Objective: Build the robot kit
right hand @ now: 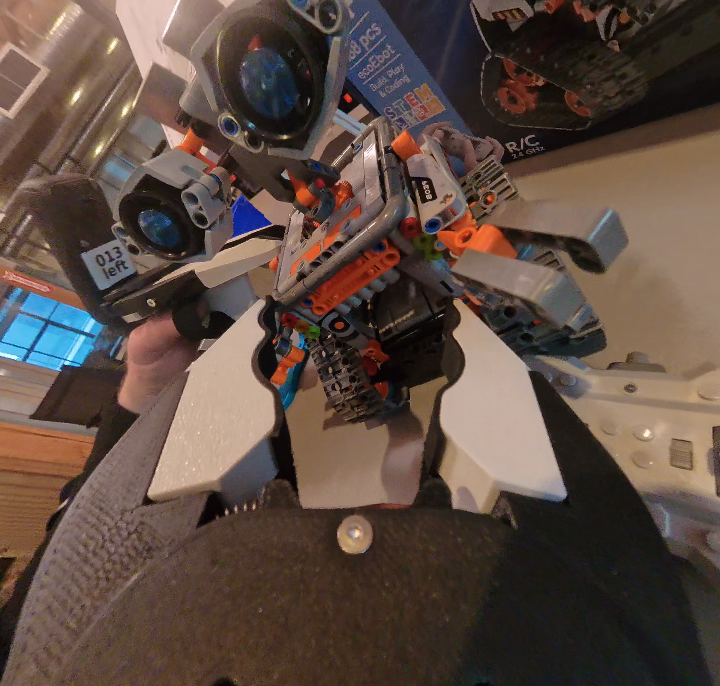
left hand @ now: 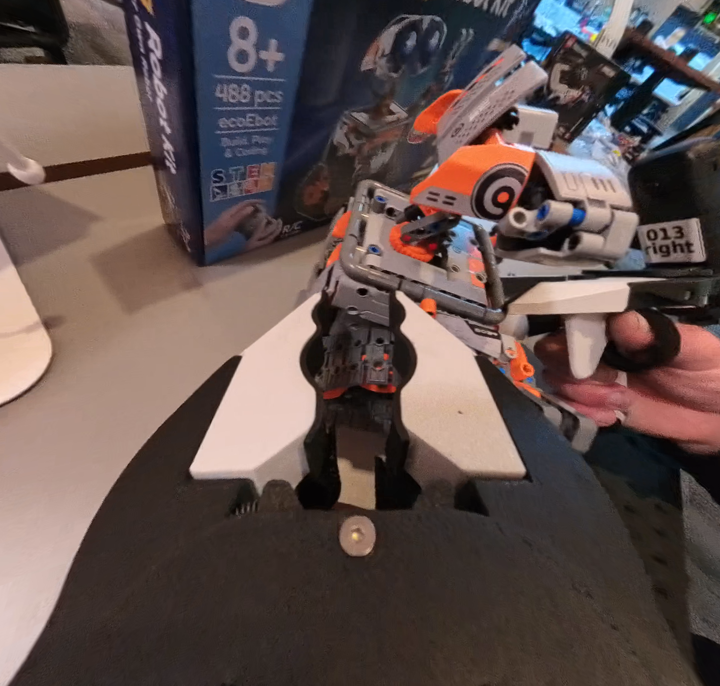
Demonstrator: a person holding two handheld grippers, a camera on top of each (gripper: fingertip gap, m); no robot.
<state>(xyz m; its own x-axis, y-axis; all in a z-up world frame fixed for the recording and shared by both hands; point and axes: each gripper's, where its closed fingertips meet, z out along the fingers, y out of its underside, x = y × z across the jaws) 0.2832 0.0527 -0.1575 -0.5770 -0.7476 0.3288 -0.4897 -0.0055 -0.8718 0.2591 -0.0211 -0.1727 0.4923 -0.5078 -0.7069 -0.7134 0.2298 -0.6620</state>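
Toy: a grey, orange and black brick-built robot model [left hand: 420,246] with two big round eyes is held above the pale tabletop [left hand: 97,316], between both grippers.
Left gripper [left hand: 356,309]: its white fingers are closed narrowly on the model's dark lower part.
Right gripper [right hand: 358,316]: its fingers are set wider, clamped around the model's base.
Behind: a blue printed cardboard kit box [left hand: 249,122] is stood upright.

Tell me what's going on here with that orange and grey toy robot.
A person holds a gripper in each hand, and both are closed on one brick-built toy robot. The left gripper clamps its dark lower section; the right gripper grips its body from the other side. The toy is tilted between them over a pale table, in front of a blue kit box.
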